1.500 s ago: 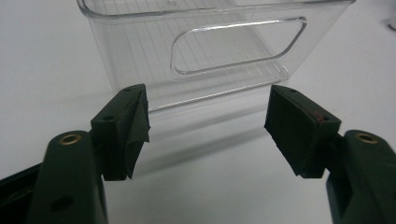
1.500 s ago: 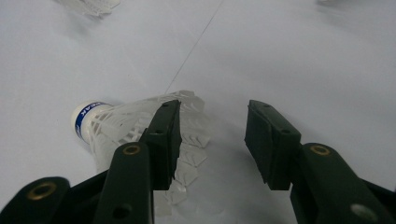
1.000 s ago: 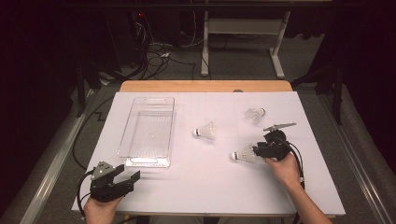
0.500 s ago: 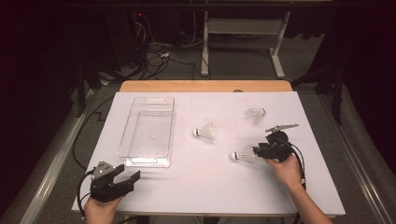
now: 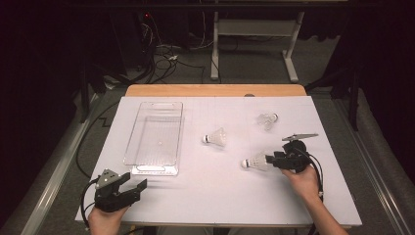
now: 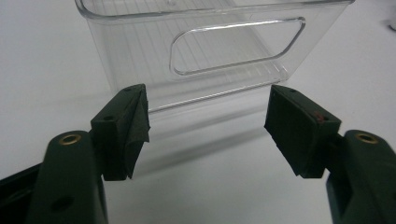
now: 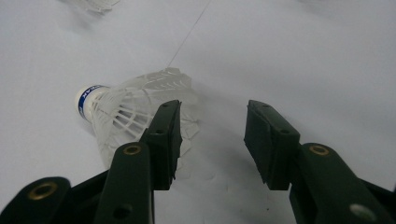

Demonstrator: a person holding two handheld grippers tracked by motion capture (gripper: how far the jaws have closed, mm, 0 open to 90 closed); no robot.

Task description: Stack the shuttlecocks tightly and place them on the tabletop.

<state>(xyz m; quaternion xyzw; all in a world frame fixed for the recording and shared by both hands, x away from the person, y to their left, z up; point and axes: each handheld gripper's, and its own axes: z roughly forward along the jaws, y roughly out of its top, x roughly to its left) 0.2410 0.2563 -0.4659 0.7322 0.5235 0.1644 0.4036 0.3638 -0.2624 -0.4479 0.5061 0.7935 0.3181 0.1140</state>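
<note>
Three shuttlecocks lie on the counter (image 5: 205,196); the right gripper (image 7: 212,135), jaws released, flanks the nearest shuttlecock (image 7: 135,116). The left gripper (image 6: 208,128), jaws spread, faces the clear bin (image 6: 210,46).

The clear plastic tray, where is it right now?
In the high view the clear plastic tray lies left of centre on the white table, just beyond the left gripper.

Open claw (image 7: 212,140) beside white shuttlecock (image 7: 135,109)
</note>
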